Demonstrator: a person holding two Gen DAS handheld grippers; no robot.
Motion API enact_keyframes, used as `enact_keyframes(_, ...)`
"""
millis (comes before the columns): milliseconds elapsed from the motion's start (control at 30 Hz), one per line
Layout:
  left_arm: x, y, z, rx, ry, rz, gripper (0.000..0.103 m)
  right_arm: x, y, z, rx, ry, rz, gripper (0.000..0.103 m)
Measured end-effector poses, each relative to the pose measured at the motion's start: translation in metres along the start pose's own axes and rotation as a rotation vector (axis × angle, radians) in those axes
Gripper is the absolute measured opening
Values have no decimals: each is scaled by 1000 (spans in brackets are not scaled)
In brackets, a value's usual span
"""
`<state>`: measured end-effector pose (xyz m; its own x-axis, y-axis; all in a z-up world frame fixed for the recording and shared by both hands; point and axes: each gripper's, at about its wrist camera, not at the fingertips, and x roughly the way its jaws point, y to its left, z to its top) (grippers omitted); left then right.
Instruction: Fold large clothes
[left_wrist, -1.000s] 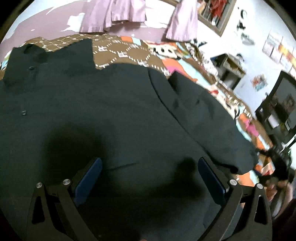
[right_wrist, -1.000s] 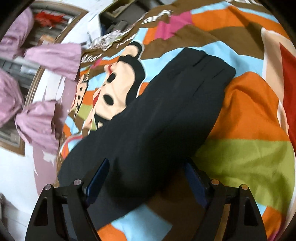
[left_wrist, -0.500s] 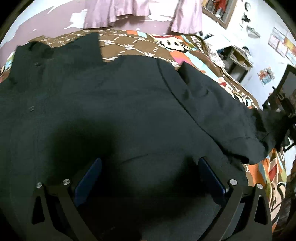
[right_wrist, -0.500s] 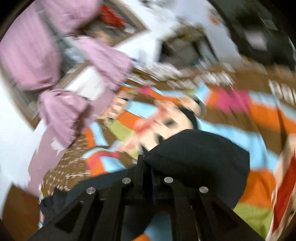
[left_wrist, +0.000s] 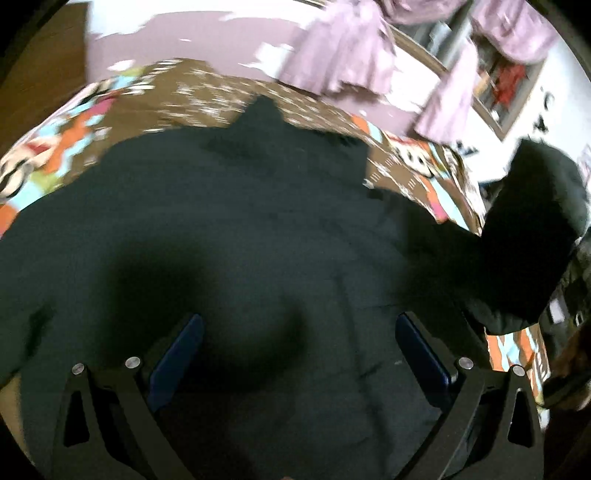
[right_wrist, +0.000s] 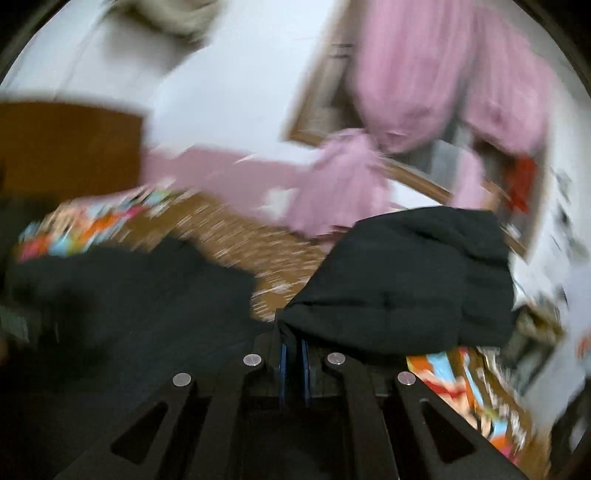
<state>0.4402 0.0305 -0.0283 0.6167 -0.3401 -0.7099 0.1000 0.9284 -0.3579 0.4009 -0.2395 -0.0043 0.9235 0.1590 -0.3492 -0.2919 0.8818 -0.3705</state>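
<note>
- Black woven cloth fills most of both views: a large dark garment (left_wrist: 240, 236) lies spread flat on a bed covered with a bright patchwork cartoon-print bedspread (left_wrist: 74, 122).
- Fold progress, as a judgement: early. The body of the garment lies open and unfolded, and only one sleeve (right_wrist: 406, 280) is off the bed, so the first fold looks to be in hand and the rest is yet to do.
- Right claw (right_wrist: 293, 354): jaws drawn together to a narrow slit, pinching the black sleeve cloth, which rises out of them toward one o'clock in the right wrist view.
- Its jaws have just been closing, and the sleeve fabric sits between them.
- In the left wrist view that raised sleeve (left_wrist: 532, 236) shows as a dark mass at three o'clock, hanging above the bedspread's edge.
- Left claw (left_wrist: 299, 354): jaws wide, nothing between them; it hovers over the garment's body, and contact cannot be told.
- Look of the cloth: matt, soft, lightly creased, with a pointed part at twelve o'clock that may be the collar (left_wrist: 264, 110).
- Pink gathered curtains (right_wrist: 436, 74) hang on the wall beyond the bed.
- Both views are smeared, so seams and buttons cannot be made out.
</note>
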Motion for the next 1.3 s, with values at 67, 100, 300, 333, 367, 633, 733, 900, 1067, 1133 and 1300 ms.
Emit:
enact_keyframes(67,-21,24,-6,-40,-26,5,102,12,40,-7,-127,49,59,6)
enact_keyframes(100,-31,36,-9,-61,-39,7,102,18,60,-13,-191,73,83,6)
enact_keyframes(300,-59,66,-21,-137,-53,-61,102,49,145,-64,-429,260,221,8)
enact_keyframes(333,-59,68,-21,-145,-52,-76,102,53,151,-73,-449,281,236,12)
enact_keyframes(367,-58,69,-22,-155,-49,-96,102,55,153,-79,-461,296,242,12)
enact_keyframes(633,-18,64,-16,-251,45,-182,102,55,109,-81,-211,302,424,67)
enact_keyframes(733,-16,60,-12,-253,37,-169,100,45,101,-75,-147,282,461,68)
enact_keyframes(900,-16,58,-23,-266,42,-208,100,20,90,-67,-46,220,478,75)
enact_keyframes(1067,-11,45,-31,-260,63,-190,91,7,76,-66,20,182,384,76)
enact_keyframes(1133,-6,41,-31,-291,85,-206,74,9,69,-66,49,183,333,77)
enact_keyframes(1300,-3,40,-30,-305,84,-145,23,15,50,-71,152,194,277,83)
